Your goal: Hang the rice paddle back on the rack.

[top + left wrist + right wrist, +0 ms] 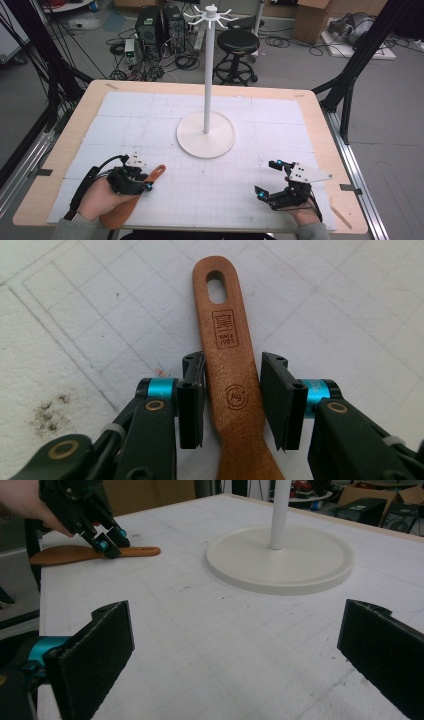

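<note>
A brown wooden spatula (pixel 159 172) lies on the white gridded mat at the near left, its blade toward the table's front edge. In the left gripper view its handle (pixel 220 325), with a hanging hole and a stamped mark, runs up between my left gripper's (pixel 232 390) jaws. The left pad (pixel 192 405) lies against the handle; a thin gap shows at the right pad (pixel 280 400). My left gripper (pixel 145 182) sits low over the handle. My right gripper (pixel 265 176) rests at the near right, open wide with nothing between its pads (pixel 100 650).
A white stand with a round base (pixel 190 137) and a tall pole (pixel 207 75) topped by hooks rises at the mat's middle. The right gripper view has the base (pixel 300 575) ahead, with the left gripper (pixel 112 540) and spatula (pixel 65 554) at far left.
</note>
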